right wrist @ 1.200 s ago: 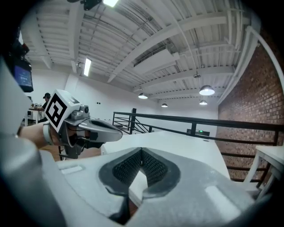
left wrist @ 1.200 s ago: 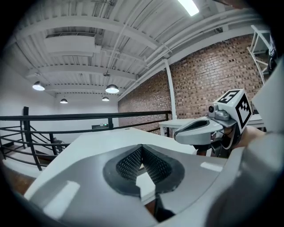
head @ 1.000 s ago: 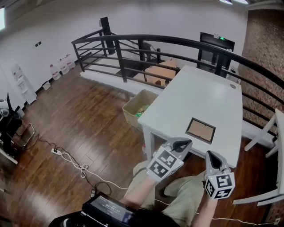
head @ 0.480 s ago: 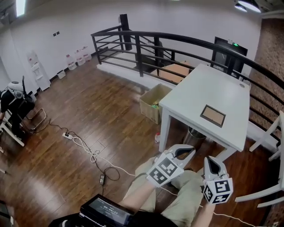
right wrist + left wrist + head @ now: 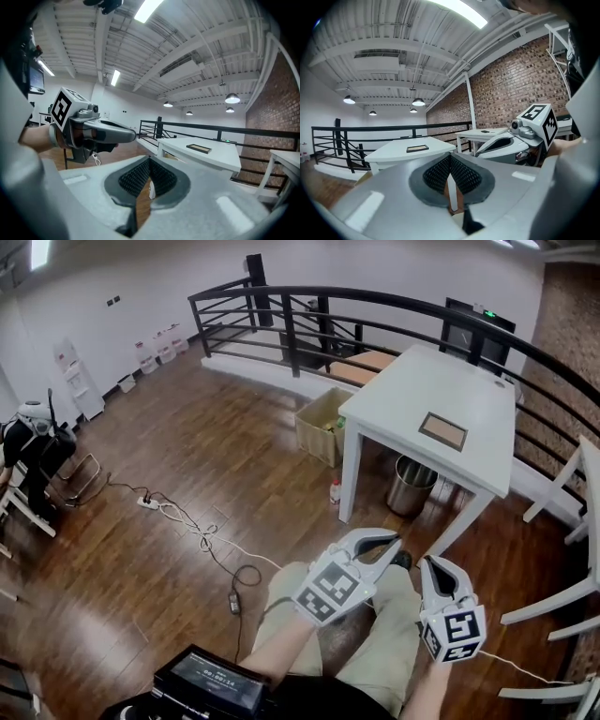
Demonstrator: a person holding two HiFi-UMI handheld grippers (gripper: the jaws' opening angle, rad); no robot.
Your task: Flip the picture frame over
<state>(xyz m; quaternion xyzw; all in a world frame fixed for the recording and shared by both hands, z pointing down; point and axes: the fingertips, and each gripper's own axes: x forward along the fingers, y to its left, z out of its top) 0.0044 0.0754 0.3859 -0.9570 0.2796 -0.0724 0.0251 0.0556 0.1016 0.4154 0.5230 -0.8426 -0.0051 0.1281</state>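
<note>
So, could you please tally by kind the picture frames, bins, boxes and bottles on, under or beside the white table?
picture frame: 1
metal bin: 1
cardboard box: 1
bottle: 1
total: 4

The table [image 5: 412,395] is rendered in white, and the picture frame [image 5: 442,430] on it is shown with a dark border around a tan-brown panel. The floor [image 5: 187,484] is seen in dark brown wood planking, the railing [image 5: 375,307] in black and the brick wall [image 5: 567,324] in red-brown. The left gripper [image 5: 392,546] and right gripper [image 5: 429,566] are shown in pale grey, each cube being marked with black-and-white squares, and the pads [image 5: 463,175] are seen in black with a fine criss-cross texture.
</note>
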